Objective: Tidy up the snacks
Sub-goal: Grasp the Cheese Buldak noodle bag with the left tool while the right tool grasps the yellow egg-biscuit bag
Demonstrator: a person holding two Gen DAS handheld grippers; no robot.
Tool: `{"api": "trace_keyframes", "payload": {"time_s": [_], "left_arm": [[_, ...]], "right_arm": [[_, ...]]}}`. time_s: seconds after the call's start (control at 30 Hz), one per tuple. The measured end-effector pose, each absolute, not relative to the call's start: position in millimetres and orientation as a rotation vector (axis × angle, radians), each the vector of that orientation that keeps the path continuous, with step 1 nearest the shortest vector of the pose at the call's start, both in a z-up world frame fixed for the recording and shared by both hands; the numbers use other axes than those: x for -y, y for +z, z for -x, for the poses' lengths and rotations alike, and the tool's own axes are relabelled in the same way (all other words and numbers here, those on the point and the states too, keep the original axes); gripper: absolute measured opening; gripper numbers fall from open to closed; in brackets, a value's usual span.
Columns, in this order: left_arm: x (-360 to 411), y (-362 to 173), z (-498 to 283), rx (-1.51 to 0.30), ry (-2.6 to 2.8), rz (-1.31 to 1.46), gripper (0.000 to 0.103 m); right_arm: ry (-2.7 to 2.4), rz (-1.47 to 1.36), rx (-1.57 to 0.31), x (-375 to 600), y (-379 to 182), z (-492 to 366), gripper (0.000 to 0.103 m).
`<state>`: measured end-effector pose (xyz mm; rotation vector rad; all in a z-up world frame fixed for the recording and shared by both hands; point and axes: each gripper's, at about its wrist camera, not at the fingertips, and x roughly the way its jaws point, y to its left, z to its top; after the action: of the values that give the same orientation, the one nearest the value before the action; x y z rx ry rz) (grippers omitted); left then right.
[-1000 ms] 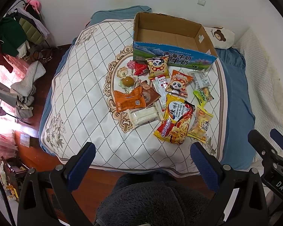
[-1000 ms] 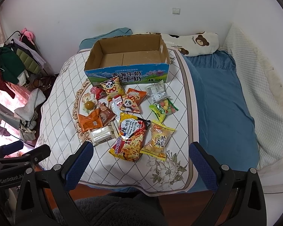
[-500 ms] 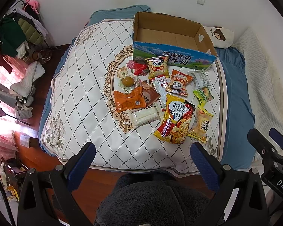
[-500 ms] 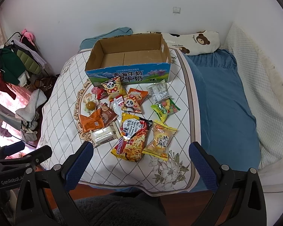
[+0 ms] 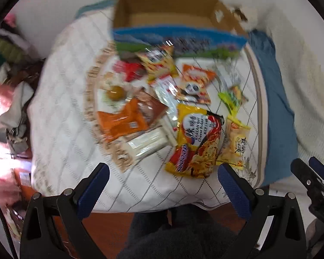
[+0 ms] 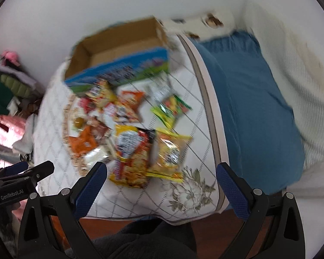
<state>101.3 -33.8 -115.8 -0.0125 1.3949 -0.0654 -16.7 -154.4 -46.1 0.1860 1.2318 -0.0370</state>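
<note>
Both views are blurred. A pile of snack packets (image 5: 175, 108) lies on a quilted bed cover (image 5: 60, 108) in front of an open cardboard box (image 5: 172, 10). The left gripper (image 5: 164, 185) and right gripper (image 6: 162, 181) are spread wide, holding nothing. Only the right view shows the cover's flower print (image 6: 190, 192). The noodle packet (image 5: 196, 138) reads "KOREAN"; the left gripper's body reads "GenRobot.AI".

The big yellow-and-red noodle packet (image 5: 195, 143) is showing "KOREAN" in dark letters, with large Chinese characters above it. The left gripper's black body (image 6: 11, 191), seen from the right wrist, is carrying white lettering "GenRobot.AI". Print on the blue carton (image 5: 179, 41) is blurring past reading.
</note>
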Motion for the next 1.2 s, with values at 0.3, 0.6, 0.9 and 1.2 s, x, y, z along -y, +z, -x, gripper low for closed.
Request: {"api": "trace_keyframes", "payload": {"time_s": [0.3, 0.6, 0.9, 1.2], "left_arm": [[121.0, -248.1, -159.6, -1.625, -0.233, -0.18, 0.103], [109.9, -281.0, -161.8, -1.649, -0.177, -0.067, 0.083], [67.9, -286.1, -142.3, -1.686, -0.106, 0.096, 0.089], [55.2, -303.6, -150.4, -1.719, -0.16, 0.127, 0.09]], "right_arm": [[-0.134, -0.324, -1.352, 208.7, -154.1, -0.4, 0.098], [-0.13, -0.385, -1.402, 214.8, -210.5, -10.1, 0.098], [-0.059, -0.379, -1.449, 184.7, -258.8, -45.5, 0.091], [0.037, -0.213, -1.53, 145.4, -280.2, -62.0, 0.06]]}}
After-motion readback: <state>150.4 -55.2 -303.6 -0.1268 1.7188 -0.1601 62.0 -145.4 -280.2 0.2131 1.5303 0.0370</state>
